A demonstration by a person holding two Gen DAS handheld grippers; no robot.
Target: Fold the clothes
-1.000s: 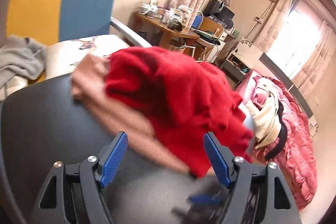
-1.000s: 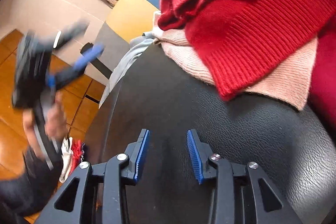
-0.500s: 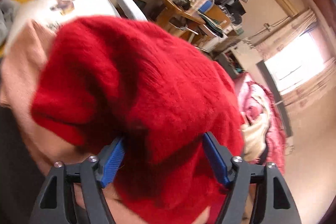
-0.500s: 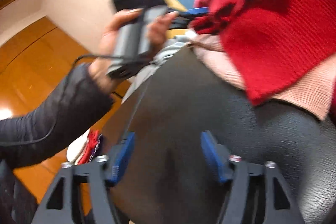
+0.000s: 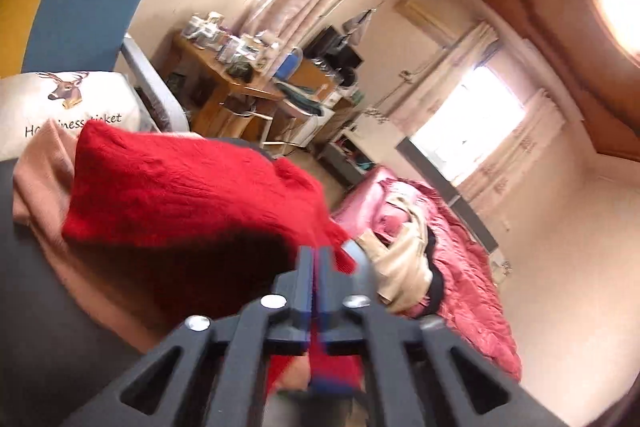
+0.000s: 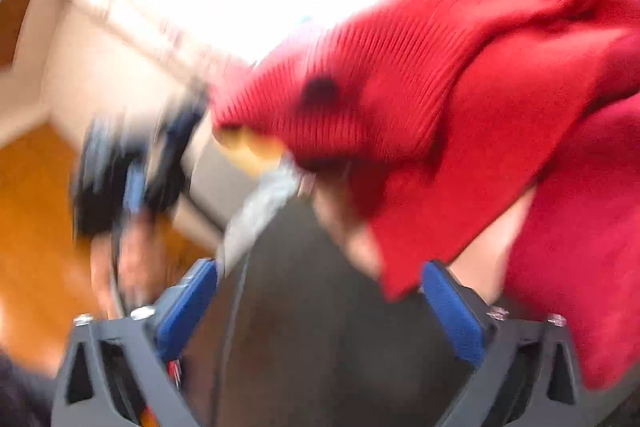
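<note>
- The left gripper [image 5: 316,267] has its blue pads pressed together on a fold of the red sweater [image 5: 180,195]; red knit shows between and below the jaws. My guess is that it pinches an edge so the garment can be raised and spread out.
- Just past that grip, the red sweater rises in a humped bunch, its near part lifted clear, apparently to free it from what lies under it.
- Under the red sweater, and showing out to its left, lies a pink knit garment [image 5: 44,179]; both are on the dark padded surface [image 5: 36,307], which serves as the work top.
- The right gripper [image 6: 320,307] stands wide apart with nothing between its pads, over the same dark surface and just short of the red sweater's hanging edge, likely ready to take a second hold. That view is blurred.
- To the left of the red sweater in the right view, a hand [image 6: 136,255] with the other tool appears only as a smear.
- Beyond the red sweater sits a deer-print cushion [image 5: 72,103], then the cluttered desk [image 5: 236,79], and off to the right a bed with a pink cover [image 5: 452,251].
- The red sweater is bunched, not folded flat.
</note>
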